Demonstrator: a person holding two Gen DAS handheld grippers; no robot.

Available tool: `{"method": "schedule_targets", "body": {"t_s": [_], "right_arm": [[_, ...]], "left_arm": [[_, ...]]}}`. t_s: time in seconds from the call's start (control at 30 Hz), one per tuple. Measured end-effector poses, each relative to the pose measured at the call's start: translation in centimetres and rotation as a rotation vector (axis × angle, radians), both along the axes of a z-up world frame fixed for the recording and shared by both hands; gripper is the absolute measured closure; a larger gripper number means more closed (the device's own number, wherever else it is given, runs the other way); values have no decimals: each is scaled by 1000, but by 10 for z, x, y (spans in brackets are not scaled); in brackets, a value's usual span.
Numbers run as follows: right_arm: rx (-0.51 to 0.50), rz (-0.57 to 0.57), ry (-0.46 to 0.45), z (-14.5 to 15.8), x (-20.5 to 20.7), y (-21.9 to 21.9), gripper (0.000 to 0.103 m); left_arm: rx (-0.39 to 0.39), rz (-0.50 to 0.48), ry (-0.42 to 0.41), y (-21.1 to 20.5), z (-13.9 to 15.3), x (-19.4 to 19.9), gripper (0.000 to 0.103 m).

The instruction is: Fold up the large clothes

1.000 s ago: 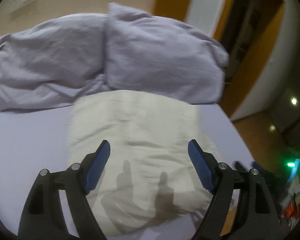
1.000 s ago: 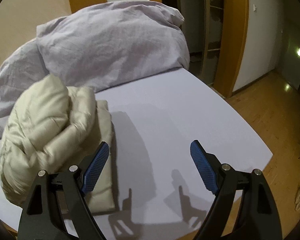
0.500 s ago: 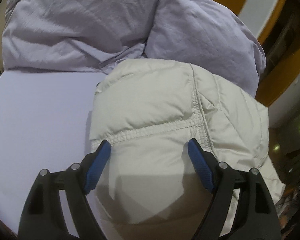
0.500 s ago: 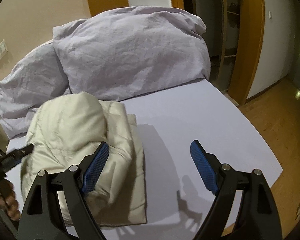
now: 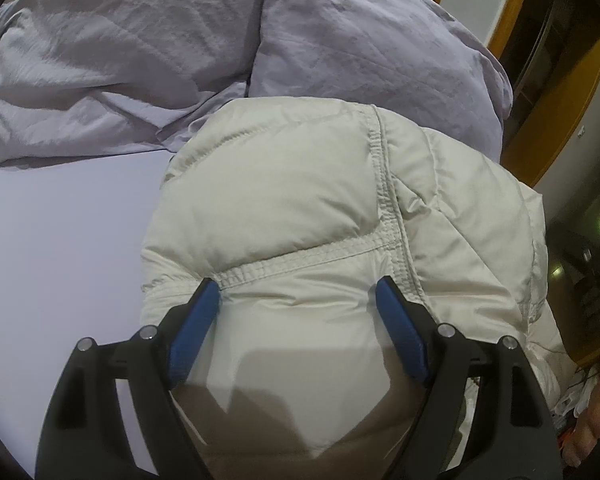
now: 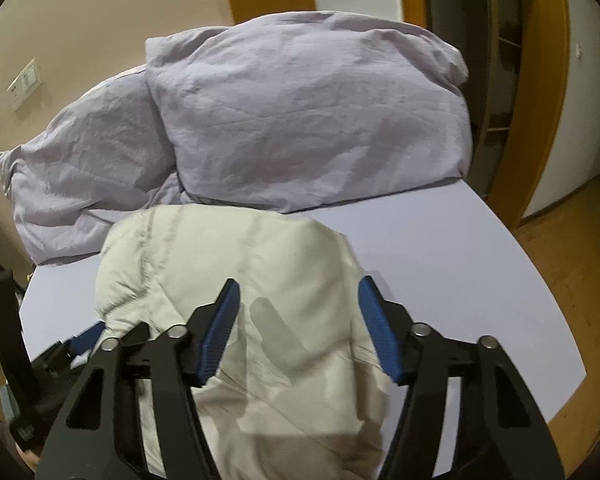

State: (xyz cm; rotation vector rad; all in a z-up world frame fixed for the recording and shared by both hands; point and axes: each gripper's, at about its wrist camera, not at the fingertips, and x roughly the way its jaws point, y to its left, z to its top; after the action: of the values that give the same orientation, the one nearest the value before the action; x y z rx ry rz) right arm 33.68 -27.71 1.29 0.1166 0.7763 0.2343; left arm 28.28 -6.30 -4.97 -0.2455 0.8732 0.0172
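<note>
Both tools now straddle the jacket (image 5: 300, 208).

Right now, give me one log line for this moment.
left gripper: open, over cream puffer jacket | right gripper: open, over jacket | jacket: bundled on bed | pillows: behind

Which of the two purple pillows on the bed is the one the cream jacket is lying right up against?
The right-hand pillow, the one nearer the doorway. The cream jacket lies in front of it, while the left pillow sits off towards the wall.
</note>
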Motion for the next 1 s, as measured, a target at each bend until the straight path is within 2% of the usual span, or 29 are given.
{"method": "schedule_targets", "body": {"t_s": [0.1, 0.3, 0.43, 0.7, 1.0], "right_arm": [[-14, 30, -10, -1, 11, 17, 49], [-77, 24, -17, -13, 31, 35, 49], [-79, 15, 24, -34, 42, 33, 49], [-58, -2, 42, -63, 47, 25, 49], [-50, -19, 22, -80, 40, 23, 49]], "left_arm": [[-5, -4, -1, 1, -2, 0, 23], [-11, -15, -2, 2, -3, 2, 23], [-7, -31, -3, 1, -2, 2, 22], [-14, -59, -26, 1, 17, 3, 21], [-29, -2, -63, 15, 35, 31, 21]]}}
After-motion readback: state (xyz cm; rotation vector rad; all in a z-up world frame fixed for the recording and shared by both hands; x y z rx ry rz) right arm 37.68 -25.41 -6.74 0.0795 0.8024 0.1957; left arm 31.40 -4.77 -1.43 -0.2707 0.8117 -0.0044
